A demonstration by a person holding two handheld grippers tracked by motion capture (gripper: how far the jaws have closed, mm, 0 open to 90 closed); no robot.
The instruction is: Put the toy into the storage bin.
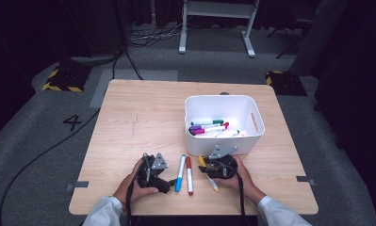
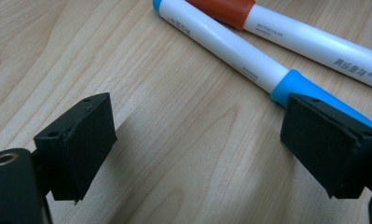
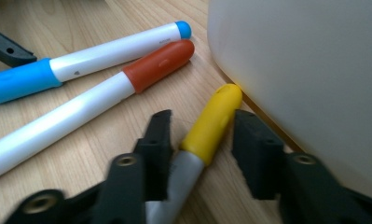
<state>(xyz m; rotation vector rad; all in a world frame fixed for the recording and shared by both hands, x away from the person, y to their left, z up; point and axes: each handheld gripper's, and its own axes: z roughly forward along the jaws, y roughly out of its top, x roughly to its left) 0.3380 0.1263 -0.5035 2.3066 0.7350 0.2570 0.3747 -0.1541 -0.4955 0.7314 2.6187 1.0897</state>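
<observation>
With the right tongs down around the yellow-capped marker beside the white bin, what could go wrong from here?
1. The yellow-capped white marker lies off-centre between the right tongs, nearer one pad; closing may roll or skew it.
2. Its cap tip sits against the white plastic bin, so the outer jaw could catch the wall and nudge the bin.
3. The red-capped white marker lies close beside it and might get knocked during lifting.

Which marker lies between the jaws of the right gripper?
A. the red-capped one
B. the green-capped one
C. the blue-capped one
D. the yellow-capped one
D: in the right gripper view the yellow-capped marker lies on the table between the jaws of the right gripper, beside the white bin; the blue-capped marker and red-capped marker lie off to the side.
</observation>
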